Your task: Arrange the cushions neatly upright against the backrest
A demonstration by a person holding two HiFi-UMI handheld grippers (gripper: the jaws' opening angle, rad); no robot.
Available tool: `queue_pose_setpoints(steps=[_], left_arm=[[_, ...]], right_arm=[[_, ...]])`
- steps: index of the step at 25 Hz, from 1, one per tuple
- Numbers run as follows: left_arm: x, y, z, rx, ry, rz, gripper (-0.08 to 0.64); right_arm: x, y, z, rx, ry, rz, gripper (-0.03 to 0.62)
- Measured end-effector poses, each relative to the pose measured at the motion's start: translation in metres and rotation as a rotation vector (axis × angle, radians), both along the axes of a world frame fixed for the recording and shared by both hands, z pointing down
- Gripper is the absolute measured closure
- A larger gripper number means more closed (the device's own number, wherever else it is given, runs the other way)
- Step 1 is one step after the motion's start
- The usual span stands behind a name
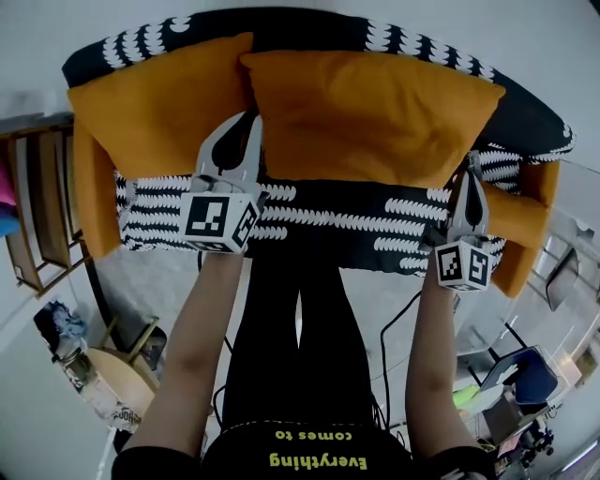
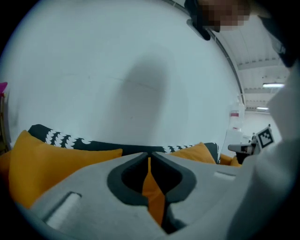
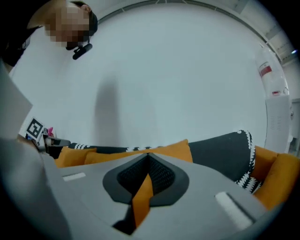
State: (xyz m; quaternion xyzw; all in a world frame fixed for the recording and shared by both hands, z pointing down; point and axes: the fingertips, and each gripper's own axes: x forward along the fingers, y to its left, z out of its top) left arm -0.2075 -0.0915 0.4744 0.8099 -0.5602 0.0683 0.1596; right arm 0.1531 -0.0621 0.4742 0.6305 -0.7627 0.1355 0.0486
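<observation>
A large orange cushion (image 1: 375, 112) stands in front of the sofa's black-and-white backrest (image 1: 309, 28). My left gripper (image 1: 251, 120) is shut on the cushion's left edge. My right gripper (image 1: 471, 173) is shut on its lower right corner. Orange cloth is pinched between the jaws in the left gripper view (image 2: 150, 155) and in the right gripper view (image 3: 148, 158). A second orange cushion (image 1: 150, 103) leans on the backrest at the left, its edge tucked behind the held one. That second cushion (image 2: 47, 164) also shows low at the left in the left gripper view.
The sofa's patterned seat (image 1: 356, 225) lies below the cushions, with orange armrests at left (image 1: 94, 206) and right (image 1: 525, 225). A white wall (image 2: 140, 70) stands behind the sofa. A wooden shelf (image 1: 37, 206) and a round wooden table (image 1: 112, 375) are at the left, with clutter on the floor at the lower right (image 1: 516, 384).
</observation>
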Motion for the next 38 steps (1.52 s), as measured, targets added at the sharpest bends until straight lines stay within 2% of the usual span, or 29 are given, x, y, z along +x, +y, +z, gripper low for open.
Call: queue_pose_setpoints(steps=[2,7,13,15,19,25,28,38], left_arm=[[-0.010,0.008,-0.014,0.007,0.028,-0.021,0.560],[-0.018,0.021,-0.060,0.045,0.060,-0.008,0.560],[0.006,0.042,-0.128,0.088,0.018,0.151,0.560],[0.005,0.049,-0.146,0.093,0.014,0.175,0.560],[0.003,0.072,-0.176,0.060,0.046,0.186,0.560],[0.009,0.106,-0.212,0.039,0.041,0.274,0.560],[0.006,0.119,-0.221,0.026,0.054,0.292,0.560],[-0.005,0.141,-0.253,0.053,0.069,0.323,0.560]], right_arm=[[-0.012,0.007,-0.027,0.039,-0.024,-0.004,0.581],[-0.044,0.026,-0.092,0.120,-0.040,-0.028,0.581],[-0.071,0.050,-0.164,0.183,0.013,-0.086,0.581],[-0.084,0.059,-0.183,0.189,-0.005,-0.104,0.581],[-0.114,0.083,-0.202,0.121,-0.095,-0.129,0.583],[-0.151,0.109,-0.245,0.123,-0.099,-0.172,0.581],[-0.165,0.117,-0.262,0.138,-0.087,-0.195,0.581],[-0.163,0.131,-0.299,0.198,-0.102,-0.127,0.581]])
